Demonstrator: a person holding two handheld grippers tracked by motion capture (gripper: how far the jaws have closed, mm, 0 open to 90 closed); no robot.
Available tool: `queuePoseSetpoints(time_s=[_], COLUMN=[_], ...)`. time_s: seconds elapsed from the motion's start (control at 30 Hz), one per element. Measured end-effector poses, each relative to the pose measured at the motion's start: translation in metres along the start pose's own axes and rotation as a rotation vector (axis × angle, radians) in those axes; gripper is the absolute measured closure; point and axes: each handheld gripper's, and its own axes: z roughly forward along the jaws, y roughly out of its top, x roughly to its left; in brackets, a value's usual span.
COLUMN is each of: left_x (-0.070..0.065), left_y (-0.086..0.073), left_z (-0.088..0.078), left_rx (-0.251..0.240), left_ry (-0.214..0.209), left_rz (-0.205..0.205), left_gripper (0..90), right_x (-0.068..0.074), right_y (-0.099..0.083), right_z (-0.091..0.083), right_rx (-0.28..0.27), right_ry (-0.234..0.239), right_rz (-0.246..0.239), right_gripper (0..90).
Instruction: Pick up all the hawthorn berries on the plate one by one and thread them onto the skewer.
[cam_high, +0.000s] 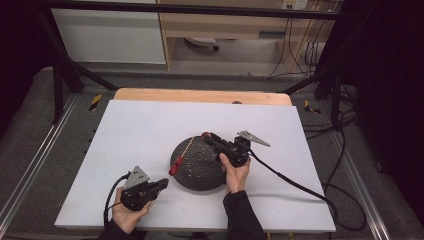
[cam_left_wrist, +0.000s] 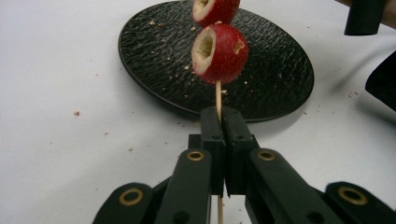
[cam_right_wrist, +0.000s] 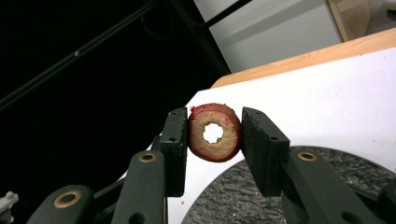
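Observation:
My left gripper (cam_left_wrist: 222, 114) is shut on the bare lower end of a thin wooden skewer (cam_left_wrist: 218, 95). Two cored red fruits (cam_left_wrist: 219, 53) are threaded on the skewer, which slants up over the black textured plate (cam_left_wrist: 275, 84). In the high view this gripper (cam_high: 165, 182) is at the table's front left, with the skewered fruits (cam_high: 174, 165) at the plate's (cam_high: 205, 175) left rim. My right gripper (cam_right_wrist: 215, 127) is shut on a red fruit ring (cam_right_wrist: 215, 133) with a hole through its pale flesh. It hovers over the plate's far side (cam_high: 206, 136).
Crumbs lie scattered on the plate and on the white tabletop (cam_high: 140, 135). A wooden edge (cam_high: 200, 95) runs along the table's back. Black frame bars and cables (cam_high: 300, 185) surround the table. A cable trails from the right gripper toward the table's right front.

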Motion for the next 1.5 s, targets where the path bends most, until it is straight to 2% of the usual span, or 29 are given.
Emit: queuePoseSetpoints(time_s=[0.5,1.23,1.5], left_x=[-0.009,-0.023,-0.028], left_y=[0.006,0.018,0.021], left_z=[0.004,0.015,0.018], left_rx=[-0.026,-0.047,-0.053], left_ry=[-0.011,-0.034,-0.043], left_rz=[-0.021,-0.023,-0.021], left_gripper=[88.3,88.3,88.3], right_x=[0.0,0.001,0.002], right_y=[0.01,0.019,0.019], right_z=[-0.001,-0.004,-0.004], right_rx=[-0.119,-0.215,-0.231], right_ry=[0.005,0.043,0.053], right_rz=[0.045,0.095,0.105], right_gripper=[62.9,62.9,62.9])
